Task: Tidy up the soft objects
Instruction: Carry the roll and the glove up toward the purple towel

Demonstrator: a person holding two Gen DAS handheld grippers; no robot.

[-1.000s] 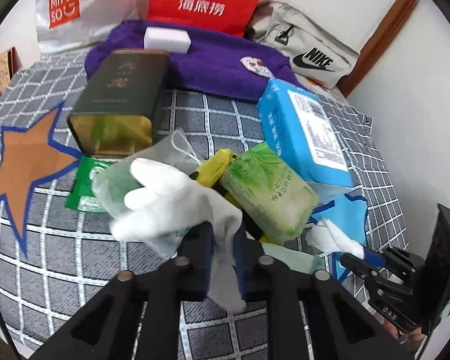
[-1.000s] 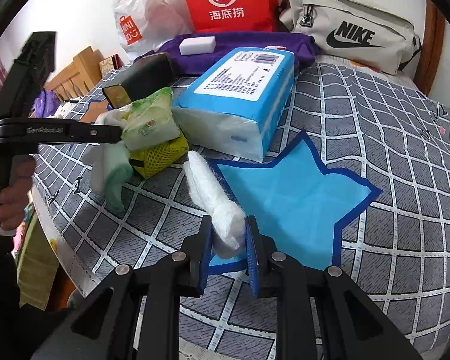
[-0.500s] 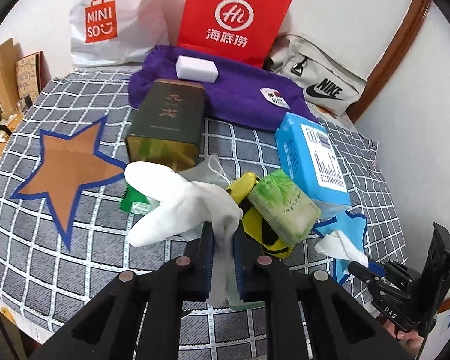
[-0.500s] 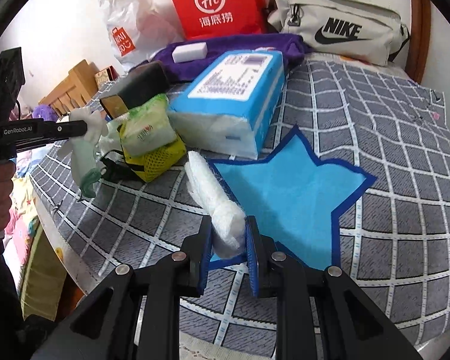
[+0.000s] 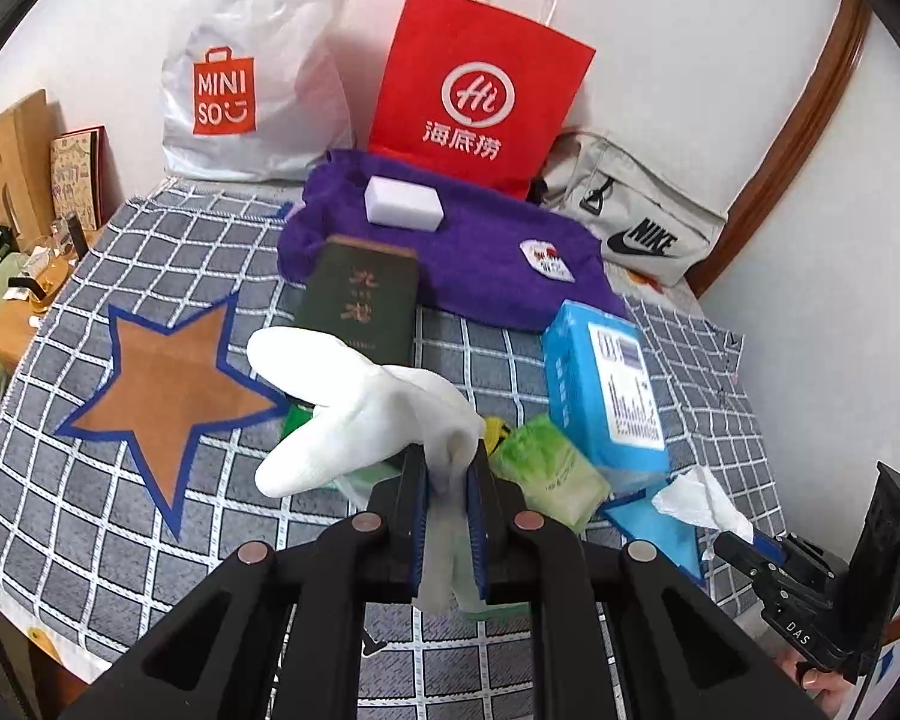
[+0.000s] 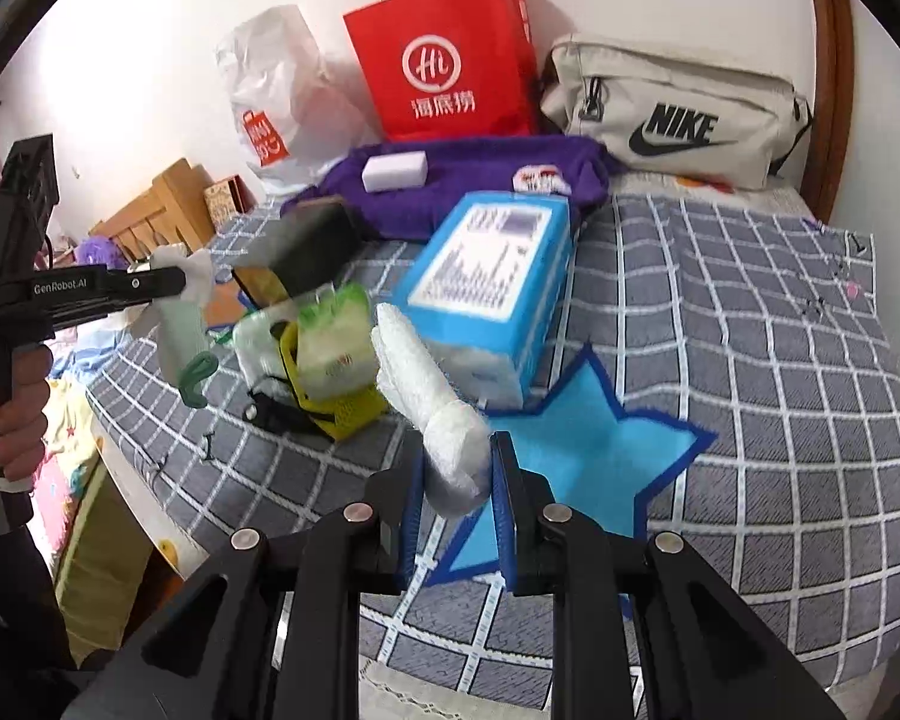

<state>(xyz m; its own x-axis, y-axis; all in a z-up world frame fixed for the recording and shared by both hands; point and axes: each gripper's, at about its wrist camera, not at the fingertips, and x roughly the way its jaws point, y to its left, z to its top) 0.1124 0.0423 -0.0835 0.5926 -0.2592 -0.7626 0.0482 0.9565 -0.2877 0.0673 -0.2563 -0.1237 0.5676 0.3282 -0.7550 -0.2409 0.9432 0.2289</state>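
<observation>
Left wrist view: your left gripper (image 5: 447, 501) pinches a limp white cloth glove (image 5: 354, 414) at its cuff; it's light, floppy, so grip bunched fabric.

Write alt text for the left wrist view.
The left claw is shut on a white glove, held above a grey checked cloth with an orange star. Behind lie a green tin, a blue tissue pack and a purple towel.

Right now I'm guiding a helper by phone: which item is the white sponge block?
Find the red paper bag against the wall; a purple towel lies before it. The white sponge block sits on that towel, the only plain, unprinted brick there.
</observation>
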